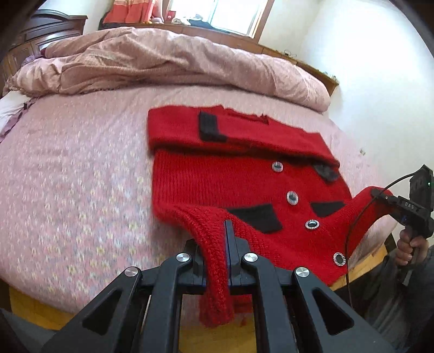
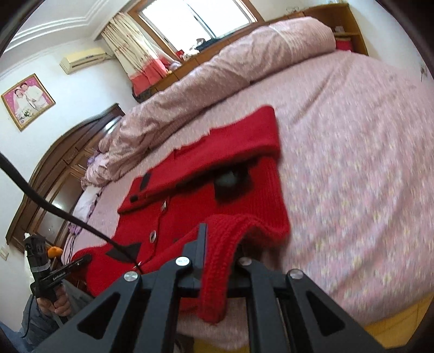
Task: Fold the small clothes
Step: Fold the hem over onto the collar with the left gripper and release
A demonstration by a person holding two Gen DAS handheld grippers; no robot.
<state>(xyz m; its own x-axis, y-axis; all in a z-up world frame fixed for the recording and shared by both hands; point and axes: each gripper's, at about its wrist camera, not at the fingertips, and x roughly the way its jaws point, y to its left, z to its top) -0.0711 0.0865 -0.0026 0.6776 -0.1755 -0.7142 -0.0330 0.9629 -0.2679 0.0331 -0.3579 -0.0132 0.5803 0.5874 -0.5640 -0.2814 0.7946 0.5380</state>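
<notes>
A small red knit cardigan (image 1: 217,179) with black patches and striped buttons lies on the pink bedsheet (image 1: 76,173); its far sleeve is folded across the chest. My left gripper (image 1: 215,244) is shut on the ribbed red edge nearest to me, which hangs down between the fingers. My right gripper (image 2: 219,244) is shut on the other near ribbed edge of the cardigan (image 2: 238,190). Each gripper shows in the other's view, the right one (image 1: 379,194) and the left one (image 2: 84,260), both pinching red fabric at the bed's edge.
A rumpled pink duvet (image 1: 168,62) is piled along the far side of the bed. A dark wooden headboard (image 2: 62,163) and a window (image 2: 195,16) stand beyond. The yellow bed frame (image 1: 35,309) runs just below the grippers. A black cable (image 2: 54,206) crosses the right view.
</notes>
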